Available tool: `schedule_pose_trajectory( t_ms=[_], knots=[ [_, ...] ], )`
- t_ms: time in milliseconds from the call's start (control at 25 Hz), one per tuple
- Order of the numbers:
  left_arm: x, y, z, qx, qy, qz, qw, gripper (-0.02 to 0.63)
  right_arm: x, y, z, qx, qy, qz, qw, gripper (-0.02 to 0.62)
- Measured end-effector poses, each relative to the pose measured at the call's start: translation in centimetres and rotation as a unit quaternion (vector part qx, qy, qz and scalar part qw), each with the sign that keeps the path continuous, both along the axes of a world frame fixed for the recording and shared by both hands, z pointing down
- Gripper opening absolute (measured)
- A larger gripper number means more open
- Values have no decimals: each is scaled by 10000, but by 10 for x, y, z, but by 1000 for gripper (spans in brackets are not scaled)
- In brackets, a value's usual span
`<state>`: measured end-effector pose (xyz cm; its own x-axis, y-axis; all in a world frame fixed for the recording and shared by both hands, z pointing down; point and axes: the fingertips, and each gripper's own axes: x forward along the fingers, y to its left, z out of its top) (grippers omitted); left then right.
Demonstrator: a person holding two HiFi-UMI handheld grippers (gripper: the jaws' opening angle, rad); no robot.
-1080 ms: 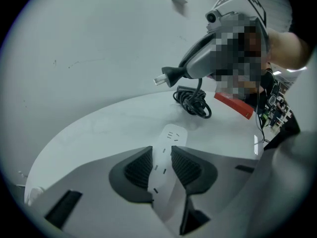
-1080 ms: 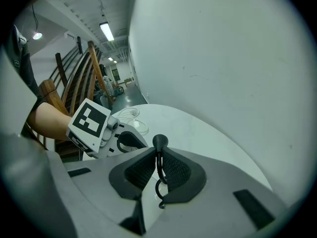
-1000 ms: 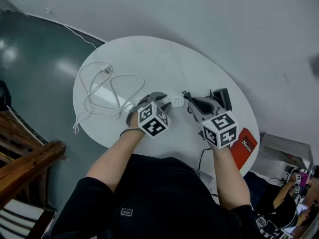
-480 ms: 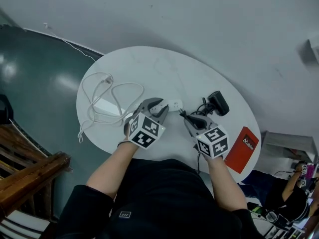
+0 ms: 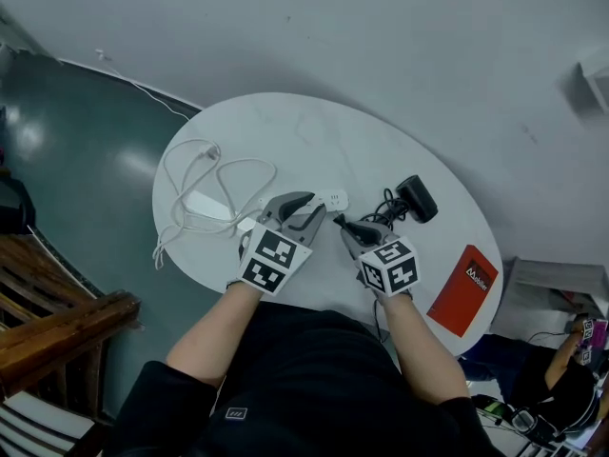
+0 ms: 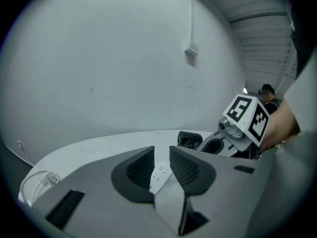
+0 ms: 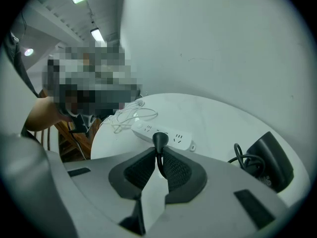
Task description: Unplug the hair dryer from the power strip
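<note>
The white power strip [image 5: 328, 199] lies mid-table, and its sockets show in the right gripper view [image 7: 168, 132]. My right gripper [image 5: 340, 224] is shut on the black plug [image 7: 159, 140] and its cord, holding it just in front of the strip. From there the cord trails right to the black hair dryer [image 5: 416, 198] [image 7: 270, 160]. My left gripper [image 5: 303, 208] hovers over the strip's near end. Its jaws are closing with a gap and nothing between them. One end of the strip [image 6: 161, 172] shows through that gap.
A coil of white cable [image 5: 205, 174] lies on the left of the round white table [image 5: 304, 131]. A red booklet [image 5: 463, 276] sits at the table's right edge. A wooden chair [image 5: 57, 327] stands at lower left, and the wall is close behind the table.
Both grippers have drawn back from the power strip toward the person. The right one carries the black plug with it. The left one has lifted off the strip and its jaws have narrowed.
</note>
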<state>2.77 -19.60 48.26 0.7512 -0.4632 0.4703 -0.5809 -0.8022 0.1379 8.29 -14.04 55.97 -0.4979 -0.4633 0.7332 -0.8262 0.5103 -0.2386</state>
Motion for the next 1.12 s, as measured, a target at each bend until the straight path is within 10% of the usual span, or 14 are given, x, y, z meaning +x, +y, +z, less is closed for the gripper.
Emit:
schedule_pose_trajectory(
  t_ms=[640,1120],
  knots=[
    [-22,60,-19,-19,26,-986,9951,80,-9,0,42,-250,-356,-30,9990,61],
    [-23,92,-57,488,85,-1301,9903,64,47,24,-27,634,-1129,549,9901,61]
  ],
)
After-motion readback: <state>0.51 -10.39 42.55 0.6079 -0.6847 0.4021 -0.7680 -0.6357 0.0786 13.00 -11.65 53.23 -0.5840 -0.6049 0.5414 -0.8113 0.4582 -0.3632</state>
